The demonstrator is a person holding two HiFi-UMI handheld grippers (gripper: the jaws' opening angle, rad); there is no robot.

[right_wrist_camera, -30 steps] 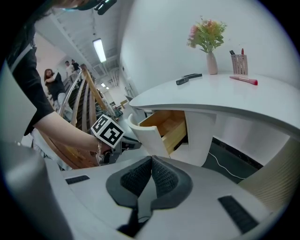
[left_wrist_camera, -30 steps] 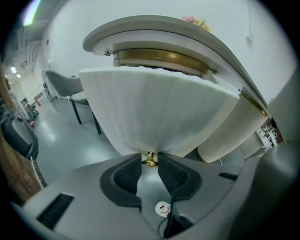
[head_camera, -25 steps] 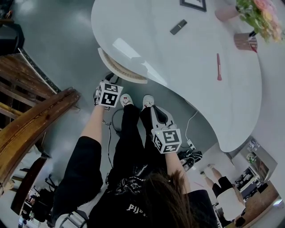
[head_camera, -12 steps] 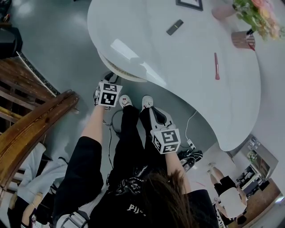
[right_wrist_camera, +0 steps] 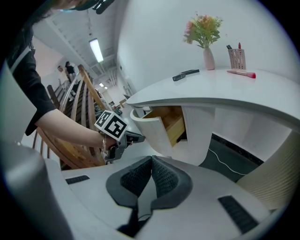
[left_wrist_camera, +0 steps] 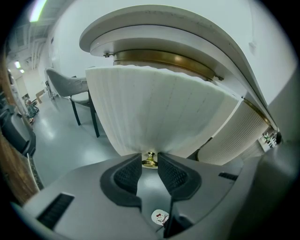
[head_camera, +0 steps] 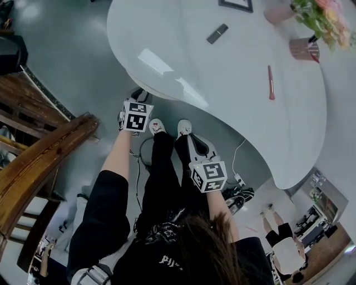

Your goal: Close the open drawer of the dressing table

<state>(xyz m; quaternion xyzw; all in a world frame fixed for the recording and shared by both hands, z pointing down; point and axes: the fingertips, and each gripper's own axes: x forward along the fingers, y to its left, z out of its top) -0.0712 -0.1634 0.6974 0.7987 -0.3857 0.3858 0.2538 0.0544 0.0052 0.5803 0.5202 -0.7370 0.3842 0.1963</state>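
The white ribbed drawer front (left_wrist_camera: 159,112) fills the left gripper view, under the curved white table top (left_wrist_camera: 187,28). My left gripper (left_wrist_camera: 149,161) is shut on the drawer's small brass knob (left_wrist_camera: 149,160), one pad at each side. In the head view the left gripper (head_camera: 139,97) sits at the edge of the table top (head_camera: 222,72), which hides the drawer. In the right gripper view the drawer (right_wrist_camera: 161,124) stands partly out and its wooden inside shows. My right gripper (right_wrist_camera: 151,161) is shut on nothing, held back from the table above the floor (head_camera: 190,136).
A pink brush (head_camera: 271,82), a dark flat case (head_camera: 217,33), a pink cup (head_camera: 305,50) and flowers (head_camera: 322,16) lie on the table top. A wooden rail (head_camera: 39,156) runs at the left. Cables (head_camera: 236,183) lie on the floor. A grey chair (left_wrist_camera: 70,86) stands beyond the drawer.
In the head view the drawer's curved rim has slid under the table top and no longer shows. My left gripper has moved slightly toward the table. The right gripper has kept still.
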